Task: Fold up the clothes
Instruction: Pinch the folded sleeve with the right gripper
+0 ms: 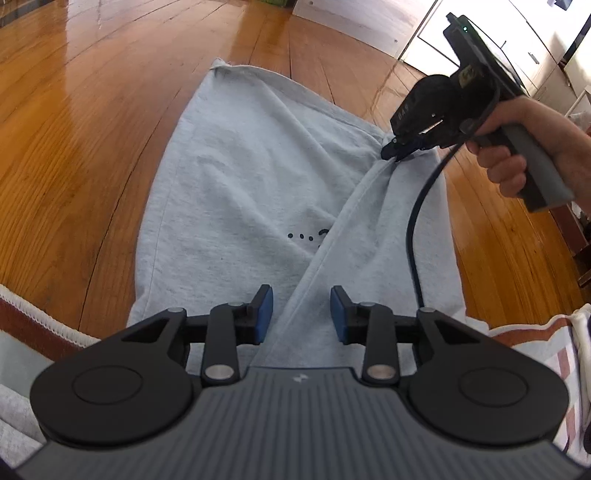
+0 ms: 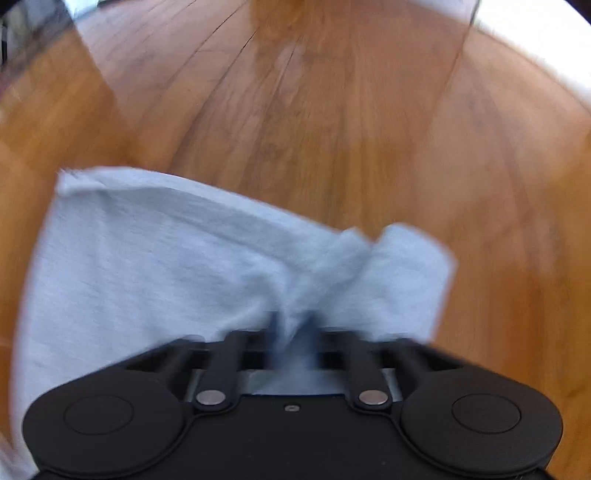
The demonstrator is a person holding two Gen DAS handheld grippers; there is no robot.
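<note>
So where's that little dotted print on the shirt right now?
In the left wrist view, the dotted print sits mid-shirt, partly tucked under the folded-over edge, beyond the left gripper.

floor: glossy orange-brown wooden floor of long boards, bright reflections toward the far end; in the right wrist view the same boards are blurred.
rug: a rug edge at lower left, with a white fringed border and a reddish-brown band.
patterned cloth: at lower right, a patterned cloth with white and reddish-brown stripes.
cabinets: white cabinets at upper right, with small knobs on the doors.
panel: a pale panel at the far edge of the floor, top centre.
</note>
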